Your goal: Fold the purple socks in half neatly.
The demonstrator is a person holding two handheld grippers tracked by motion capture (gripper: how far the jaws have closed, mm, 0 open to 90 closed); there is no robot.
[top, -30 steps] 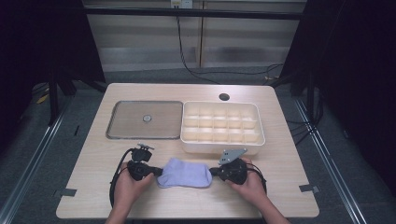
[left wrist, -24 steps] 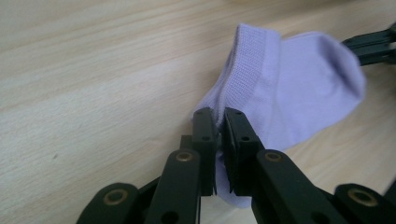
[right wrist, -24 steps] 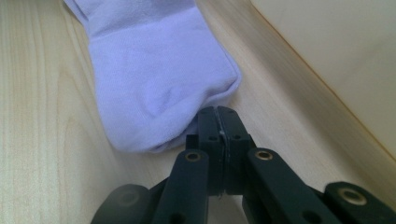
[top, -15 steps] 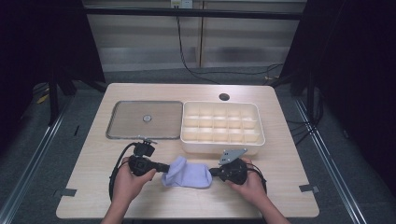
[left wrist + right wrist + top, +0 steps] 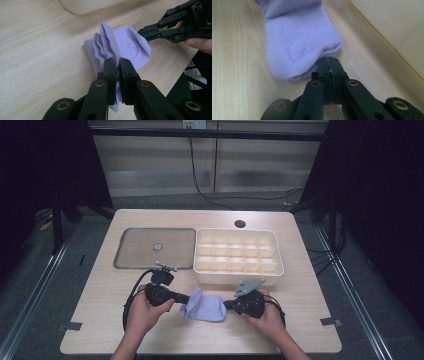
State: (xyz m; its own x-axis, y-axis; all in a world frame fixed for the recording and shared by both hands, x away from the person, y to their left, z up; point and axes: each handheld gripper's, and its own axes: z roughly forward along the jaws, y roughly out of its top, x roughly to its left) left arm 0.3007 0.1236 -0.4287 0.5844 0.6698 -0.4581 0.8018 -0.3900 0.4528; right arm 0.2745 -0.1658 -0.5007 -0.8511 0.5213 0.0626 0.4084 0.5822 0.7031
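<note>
A lavender sock [image 5: 206, 306] lies on the wooden table [image 5: 100, 285] near the front edge, between my two grippers. My left gripper [image 5: 186, 299] is shut on its ribbed cuff end, which stands lifted and bunched off the table. The left gripper view has that gripper [image 5: 118, 62] pinching folds of the sock [image 5: 130, 45], with the right gripper [image 5: 141, 32] at the far toe end. My right gripper [image 5: 228, 305] is shut low on the toe. In its own view the right gripper [image 5: 328, 60] grips the rounded toe edge of the sock [image 5: 297, 37], which rests flat there.
A white tray with several compartments [image 5: 240, 277] stands just behind the sock. A flat grey lid [image 5: 137, 251] with a small central knob lies to its left. A round cable hole [image 5: 240, 223] sits near the table's back edge. Dark floor surrounds the table.
My left gripper has risen and moved right toward the other gripper, carrying the cuff, so the sock is shorter and bunched. The right hand has stayed put.
</note>
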